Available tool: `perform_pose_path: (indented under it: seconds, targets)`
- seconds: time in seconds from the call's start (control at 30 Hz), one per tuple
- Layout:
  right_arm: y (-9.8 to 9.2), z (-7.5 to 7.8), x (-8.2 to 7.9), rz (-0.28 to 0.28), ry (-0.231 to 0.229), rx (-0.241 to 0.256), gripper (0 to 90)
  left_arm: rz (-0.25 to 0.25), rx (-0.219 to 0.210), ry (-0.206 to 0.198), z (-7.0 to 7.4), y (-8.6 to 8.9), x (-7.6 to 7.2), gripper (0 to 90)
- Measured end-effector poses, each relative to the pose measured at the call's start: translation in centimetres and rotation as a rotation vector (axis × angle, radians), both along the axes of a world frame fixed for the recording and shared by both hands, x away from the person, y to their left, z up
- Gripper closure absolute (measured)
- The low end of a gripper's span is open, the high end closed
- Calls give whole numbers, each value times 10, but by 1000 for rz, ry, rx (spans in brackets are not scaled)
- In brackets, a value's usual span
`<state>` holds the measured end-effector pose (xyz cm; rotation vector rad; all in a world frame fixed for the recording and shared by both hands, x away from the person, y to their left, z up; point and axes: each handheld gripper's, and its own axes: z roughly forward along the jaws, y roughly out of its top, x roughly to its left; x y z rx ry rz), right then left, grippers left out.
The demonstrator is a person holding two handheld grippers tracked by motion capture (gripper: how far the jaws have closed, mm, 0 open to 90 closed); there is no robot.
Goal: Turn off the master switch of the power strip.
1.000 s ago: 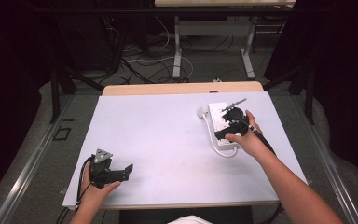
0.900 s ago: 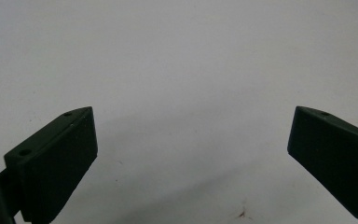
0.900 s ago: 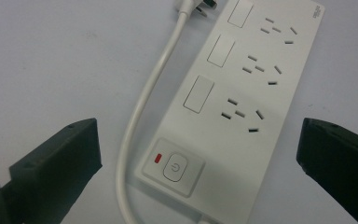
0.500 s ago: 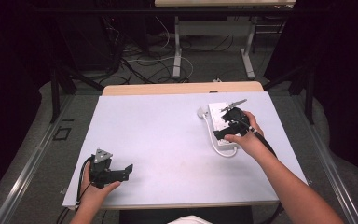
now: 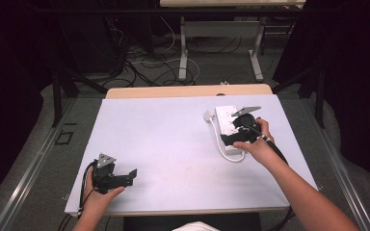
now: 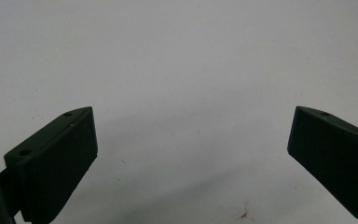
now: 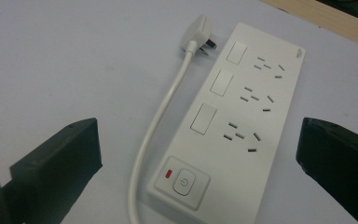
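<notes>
A white power strip lies flat on the white table at the right, with three sockets, three switches and a power button with a red light. Its white cord loops alongside to a white plug resting by the strip's far end. My right gripper hovers open just above the strip's near end, jaws wide on either side of it. Over bare tabletop at the front left, my left gripper is held open, nothing between its jaws.
The white table has a wooden strip along its far edge. Beyond it, the floor holds tangled cables and the legs of another table. Dark curtains flank both sides.
</notes>
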<state>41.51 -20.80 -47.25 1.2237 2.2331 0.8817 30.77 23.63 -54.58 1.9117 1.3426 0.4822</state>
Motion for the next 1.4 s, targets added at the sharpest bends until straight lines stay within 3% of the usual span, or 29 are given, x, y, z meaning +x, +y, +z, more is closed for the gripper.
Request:
perform_pose_path:
  seconds: [0.3, 0.4, 0.67, 1.17, 1.4]
  targets:
    - [-10, -5, -13, 9, -37, 41, 0, -14, 11, 15, 1, 0, 1, 16]
    - [-14, -7, -18, 6, -50, 47, 0, -10, -7, 1, 1, -1, 0, 16]
    - [-27, -9, -32, -25, -86, 83, 0, -18, -7, -10, 3, -1, -3, 16]
    - [-46, -19, -67, -26, -131, 93, 0, -11, -4, -16, 5, 0, -4, 22]
    - [-54, -25, -80, -59, -147, 144, 0, -4, -9, -16, 4, 1, -4, 22]
